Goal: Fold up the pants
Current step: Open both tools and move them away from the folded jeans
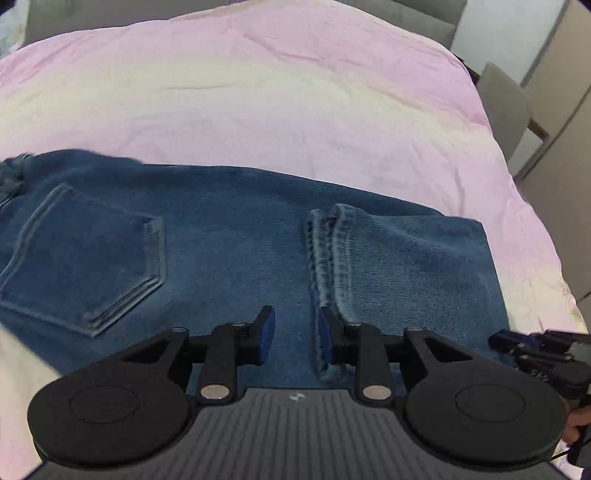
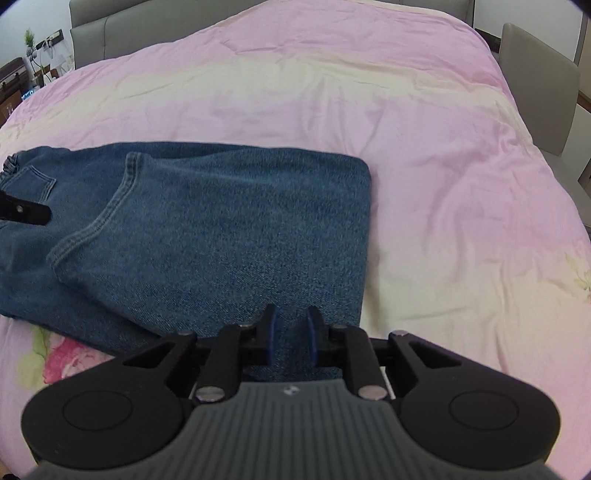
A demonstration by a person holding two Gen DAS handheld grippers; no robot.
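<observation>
Blue jeans (image 1: 221, 240) lie folded across a pink bedspread (image 1: 258, 92), back pocket (image 1: 85, 254) at the left. A leg hem (image 1: 332, 258) rests on top, running down to the right finger of my left gripper (image 1: 295, 332). That gripper hovers over the denim with its jaws apart and nothing pinched. In the right wrist view the jeans (image 2: 221, 221) end in a straight fold at the right. My right gripper (image 2: 292, 332) sits over their near right corner, with a narrow gap between its pads and denim showing below.
The bedspread (image 2: 443, 184) stretches far beyond and to the right of the jeans. A grey headboard (image 2: 147, 26) stands at the back and a grey chair (image 2: 535, 85) at the right. The right gripper (image 1: 517, 347) shows at the left view's edge.
</observation>
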